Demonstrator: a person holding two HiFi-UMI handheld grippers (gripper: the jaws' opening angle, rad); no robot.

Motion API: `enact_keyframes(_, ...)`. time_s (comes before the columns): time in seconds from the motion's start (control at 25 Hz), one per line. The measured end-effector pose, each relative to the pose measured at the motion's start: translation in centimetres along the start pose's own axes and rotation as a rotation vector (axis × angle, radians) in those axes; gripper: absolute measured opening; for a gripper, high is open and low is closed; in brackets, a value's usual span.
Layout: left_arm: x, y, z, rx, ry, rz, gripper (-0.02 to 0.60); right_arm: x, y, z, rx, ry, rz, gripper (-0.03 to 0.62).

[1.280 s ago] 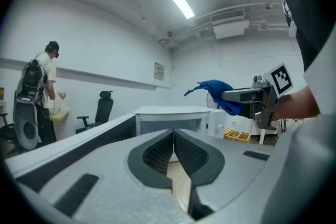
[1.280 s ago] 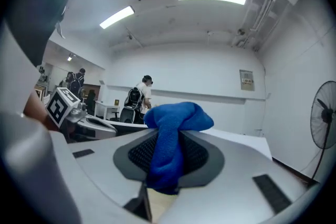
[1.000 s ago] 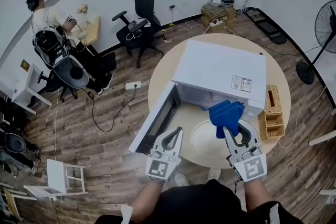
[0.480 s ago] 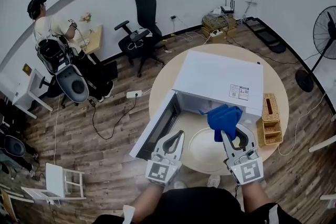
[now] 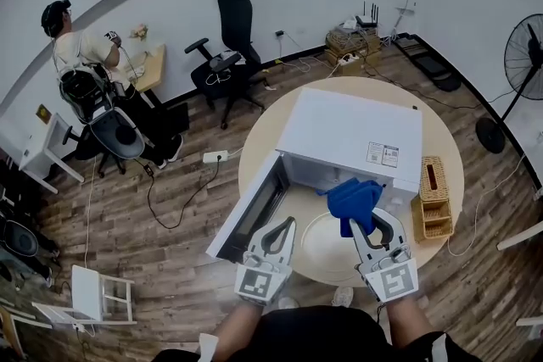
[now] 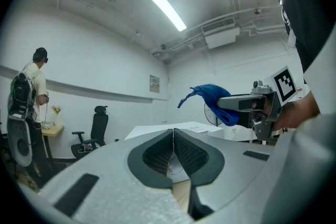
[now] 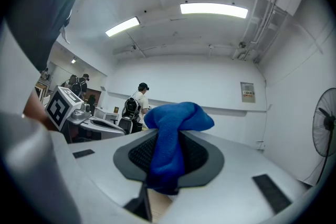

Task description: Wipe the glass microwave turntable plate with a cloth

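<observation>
The round glass turntable plate (image 5: pixel 327 242) lies on the table in front of the open white microwave (image 5: pixel 348 136). My right gripper (image 5: pixel 363 226) is shut on a bunched blue cloth (image 5: pixel 352 199), held above the plate's right part; the cloth (image 7: pixel 170 141) fills the jaws in the right gripper view. My left gripper (image 5: pixel 280 231) hovers at the plate's left edge, shut with nothing in it. In the left gripper view the jaws (image 6: pixel 173 147) meet, and the cloth (image 6: pixel 210 99) shows to the right.
The microwave door (image 5: pixel 246 212) hangs open to the left. A wicker organizer (image 5: pixel 433 199) stands at the round table's (image 5: pixel 445 148) right edge. Office chairs (image 5: pixel 225 38), a person (image 5: pixel 81 55) at a desk, and a fan (image 5: pixel 522 55) stand around the room.
Both grippers drew slightly back toward me, and the blue cloth shifted a little left and down over the plate. The head view tilted slightly.
</observation>
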State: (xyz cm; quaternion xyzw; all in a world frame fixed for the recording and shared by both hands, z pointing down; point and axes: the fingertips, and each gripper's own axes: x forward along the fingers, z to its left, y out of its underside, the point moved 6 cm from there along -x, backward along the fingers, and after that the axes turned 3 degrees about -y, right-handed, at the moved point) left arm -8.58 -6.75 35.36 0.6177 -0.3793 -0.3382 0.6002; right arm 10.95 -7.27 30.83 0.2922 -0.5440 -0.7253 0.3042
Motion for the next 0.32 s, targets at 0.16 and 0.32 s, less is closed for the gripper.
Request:
enact_keyframes(0.16,0.11,-0.40,-0.30,-0.006,0.000,-0.010,0.006,0.08,0.61,0.74,0.013,-0.007,0.038,0.091)
enact_keyframes(0.32,0.15,-0.79,-0.47,-0.001,0.007,-0.023,0.006,0.07,0.71,1.15,0.038,-0.001,0.031,0.092)
